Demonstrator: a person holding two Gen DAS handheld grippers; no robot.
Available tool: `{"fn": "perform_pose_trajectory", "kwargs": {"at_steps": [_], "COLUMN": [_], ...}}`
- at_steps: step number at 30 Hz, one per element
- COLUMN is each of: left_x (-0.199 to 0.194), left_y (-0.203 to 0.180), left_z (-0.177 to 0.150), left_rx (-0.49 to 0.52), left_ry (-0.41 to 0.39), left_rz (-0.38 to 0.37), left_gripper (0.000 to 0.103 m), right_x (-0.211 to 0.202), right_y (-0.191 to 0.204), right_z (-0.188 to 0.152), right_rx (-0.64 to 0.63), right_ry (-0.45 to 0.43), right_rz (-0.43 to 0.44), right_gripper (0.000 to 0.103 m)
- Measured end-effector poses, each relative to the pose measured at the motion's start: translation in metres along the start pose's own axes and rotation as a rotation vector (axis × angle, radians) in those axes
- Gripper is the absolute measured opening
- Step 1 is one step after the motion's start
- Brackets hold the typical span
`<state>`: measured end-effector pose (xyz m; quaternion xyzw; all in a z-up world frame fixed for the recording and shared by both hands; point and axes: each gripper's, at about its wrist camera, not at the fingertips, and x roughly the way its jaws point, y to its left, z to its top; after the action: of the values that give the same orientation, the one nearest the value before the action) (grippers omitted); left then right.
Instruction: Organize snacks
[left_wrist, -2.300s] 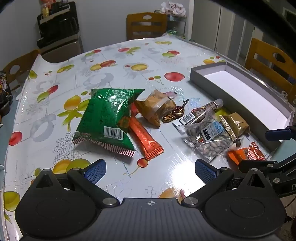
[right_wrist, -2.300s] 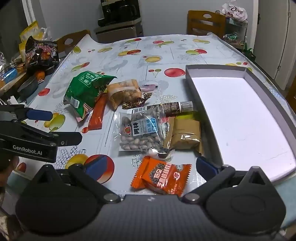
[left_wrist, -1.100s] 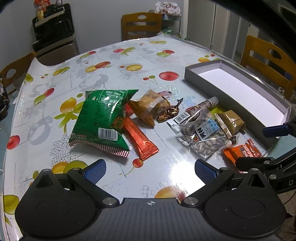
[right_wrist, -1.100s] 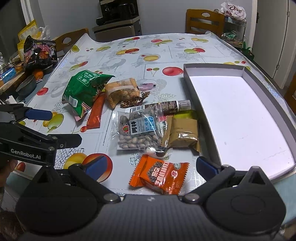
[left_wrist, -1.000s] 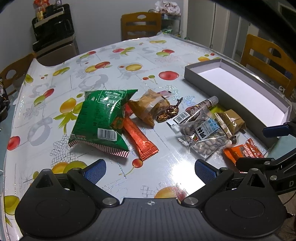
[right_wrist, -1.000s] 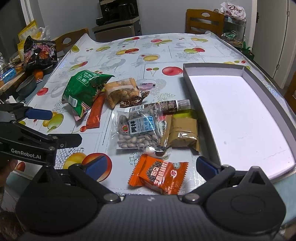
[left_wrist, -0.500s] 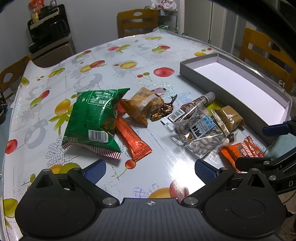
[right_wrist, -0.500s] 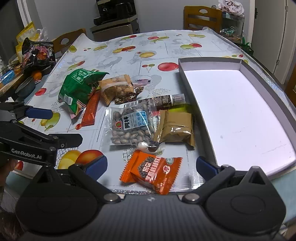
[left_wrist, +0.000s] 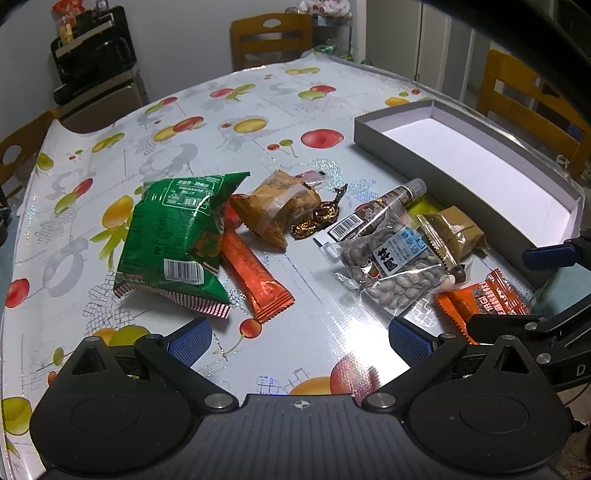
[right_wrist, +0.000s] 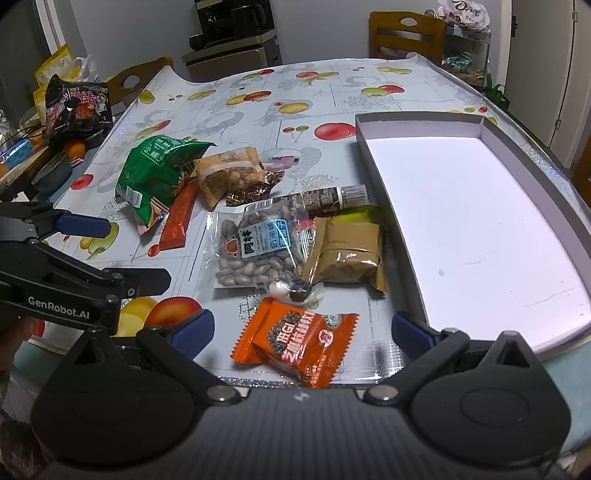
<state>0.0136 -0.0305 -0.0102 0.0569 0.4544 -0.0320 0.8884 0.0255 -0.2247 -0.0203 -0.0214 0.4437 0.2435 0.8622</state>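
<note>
Loose snacks lie on the fruit-print table: a green bag (left_wrist: 177, 236) (right_wrist: 155, 173), an orange-red bar (left_wrist: 255, 273), a tan nut packet (left_wrist: 280, 206), a clear seed bag (left_wrist: 391, 258) (right_wrist: 258, 247), a brown tube (right_wrist: 321, 199), a gold-brown packet (right_wrist: 347, 251) and an orange packet (left_wrist: 484, 299) (right_wrist: 299, 343). An open grey box (left_wrist: 388, 136) (right_wrist: 461, 206) with a white floor stands on the right with nothing in it. My left gripper (left_wrist: 299, 338) hangs open over bare tablecloth, short of the green bag. My right gripper (right_wrist: 301, 328) is open above the orange packet.
The table's near edge runs just below both grippers. Wooden chairs (left_wrist: 271, 35) (left_wrist: 532, 96) stand at the far end and right side. A black snack bag (right_wrist: 77, 103) and clutter sit on a side surface at the left. A dark appliance (right_wrist: 232, 22) stands at the back.
Both grippers have drawn back slightly, so the snacks sit a little farther up in both views. Nothing was picked up; both stay open.
</note>
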Motion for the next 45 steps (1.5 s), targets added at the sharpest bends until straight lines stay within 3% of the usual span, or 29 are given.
{"fn": "perform_pose_trajectory", "kwargs": {"at_steps": [23,30,36,42,45], "left_x": [0.001,-0.003,-0.010,0.002,0.012], "left_y": [0.001,-0.005,-0.016,-0.020,-0.018], "left_z": [0.000,-0.001,0.002,0.011,0.013], "left_rx": [-0.001,0.028,0.107,0.113,0.058], "left_ry": [0.005,-0.043,-0.134,-0.141,-0.134], "left_rz": [-0.001,-0.022,-0.117,-0.193,-0.213], "left_gripper": [0.103,0.103,0.103,0.102,0.102], "right_x": [0.003,-0.006,-0.010,-0.009,-0.003], "right_y": [0.003,-0.004,-0.006,-0.007,-0.001], "right_z": [-0.003,-0.003,-0.006,-0.008,-0.012], "right_rx": [-0.013,-0.110,-0.187,-0.257,-0.312], "right_ry": [0.012,-0.004,-0.034,-0.057,-0.048], "right_rz": [0.020,0.088,0.099,0.129,0.122], "right_gripper": [0.103,0.103,0.103,0.102,0.088]}}
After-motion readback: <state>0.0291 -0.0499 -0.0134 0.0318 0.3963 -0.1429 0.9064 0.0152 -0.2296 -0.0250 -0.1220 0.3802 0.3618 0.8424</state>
